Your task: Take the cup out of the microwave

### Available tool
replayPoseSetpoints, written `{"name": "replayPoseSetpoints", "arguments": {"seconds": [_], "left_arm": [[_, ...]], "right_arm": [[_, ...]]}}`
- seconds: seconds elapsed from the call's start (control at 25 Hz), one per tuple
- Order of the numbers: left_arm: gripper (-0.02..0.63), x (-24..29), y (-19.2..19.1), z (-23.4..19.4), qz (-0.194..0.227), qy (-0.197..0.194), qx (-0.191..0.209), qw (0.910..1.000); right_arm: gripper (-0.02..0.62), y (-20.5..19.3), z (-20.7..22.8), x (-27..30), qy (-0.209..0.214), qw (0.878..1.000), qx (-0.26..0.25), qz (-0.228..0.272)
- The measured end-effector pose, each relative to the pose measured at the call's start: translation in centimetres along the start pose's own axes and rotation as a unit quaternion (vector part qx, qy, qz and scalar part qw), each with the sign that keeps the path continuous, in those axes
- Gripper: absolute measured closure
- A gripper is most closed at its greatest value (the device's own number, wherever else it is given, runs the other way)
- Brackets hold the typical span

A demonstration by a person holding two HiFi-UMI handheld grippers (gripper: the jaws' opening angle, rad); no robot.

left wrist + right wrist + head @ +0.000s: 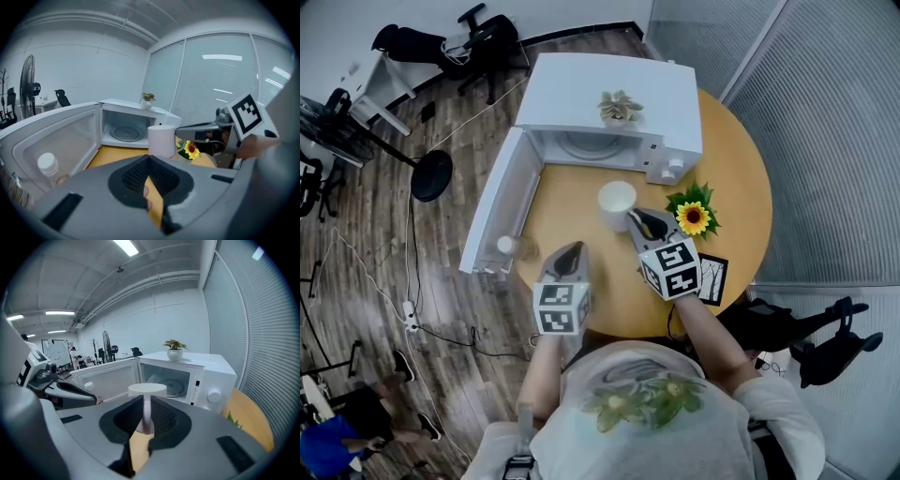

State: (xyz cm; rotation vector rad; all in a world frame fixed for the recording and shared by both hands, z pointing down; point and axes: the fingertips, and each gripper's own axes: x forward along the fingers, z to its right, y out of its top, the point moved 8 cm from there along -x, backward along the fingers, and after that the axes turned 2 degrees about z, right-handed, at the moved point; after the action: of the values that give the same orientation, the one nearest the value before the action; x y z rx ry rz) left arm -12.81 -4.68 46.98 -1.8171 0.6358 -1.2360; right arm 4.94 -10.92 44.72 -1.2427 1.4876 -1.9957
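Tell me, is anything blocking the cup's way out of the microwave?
Nothing visible does. The cup, its handle in the right gripper, is already outside the microwave, over the table; the door stands open.

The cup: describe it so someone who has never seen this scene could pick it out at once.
On the round wooden table stands a white microwave with its door open. Just in front of its opening is the cup, gripped by the right tongs. It is plain white and open-topped, unlike the capped bottle by the door.
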Motion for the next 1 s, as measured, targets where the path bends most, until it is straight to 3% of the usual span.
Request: {"name": "replayPoseSetpoints", "arguments": {"seconds": [1.0], "left_arm": [[0.602,-0.6,-0.6,1.4,-0.001,-0.018,-0.005,0.9998]], "right_arm": [[0.535,-0.1,-1.1,-5.2,0.018,1.0,0.014,0.019]]}}
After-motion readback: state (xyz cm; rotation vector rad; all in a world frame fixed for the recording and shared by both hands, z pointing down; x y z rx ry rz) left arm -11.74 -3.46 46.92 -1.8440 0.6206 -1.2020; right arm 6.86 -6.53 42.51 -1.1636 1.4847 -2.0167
